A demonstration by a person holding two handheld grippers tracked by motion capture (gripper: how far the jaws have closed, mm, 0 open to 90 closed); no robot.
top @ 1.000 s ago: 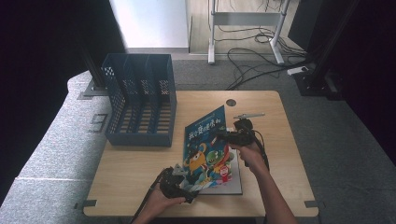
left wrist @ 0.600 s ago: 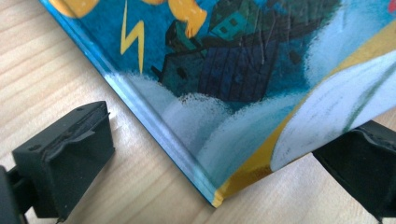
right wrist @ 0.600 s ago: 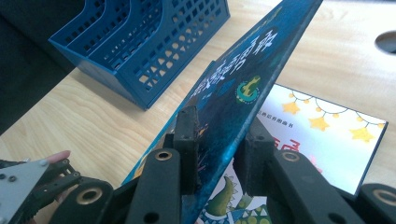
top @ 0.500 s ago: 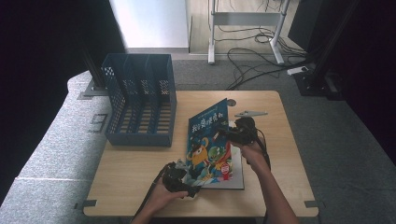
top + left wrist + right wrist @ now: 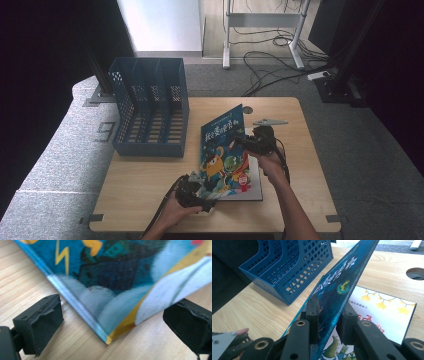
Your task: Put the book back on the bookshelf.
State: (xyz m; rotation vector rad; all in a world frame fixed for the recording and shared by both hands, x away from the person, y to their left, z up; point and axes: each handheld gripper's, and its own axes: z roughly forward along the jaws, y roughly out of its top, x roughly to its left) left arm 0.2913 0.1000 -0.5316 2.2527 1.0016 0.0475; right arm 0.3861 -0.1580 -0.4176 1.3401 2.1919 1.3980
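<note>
Blue plastic file rack [image 5: 150, 107] stands at the tabletop's [image 5: 145, 180] left. My left fingers [image 5: 45, 320] gape wide around the picture book's [image 5: 225, 150] near corner, not touching it. My right fingers [image 5: 313, 315] pinch that book's tilted right edge, above another book [image 5: 382, 312] lying flat.

The blue picture book [image 5: 222, 147] got tipped up steeper than a second ago, long edge lifted by the right gripper [image 5: 248, 143], whose jaws just squeezed tighter on it. Underneath, another book [image 5: 252, 186] shows more.
</note>
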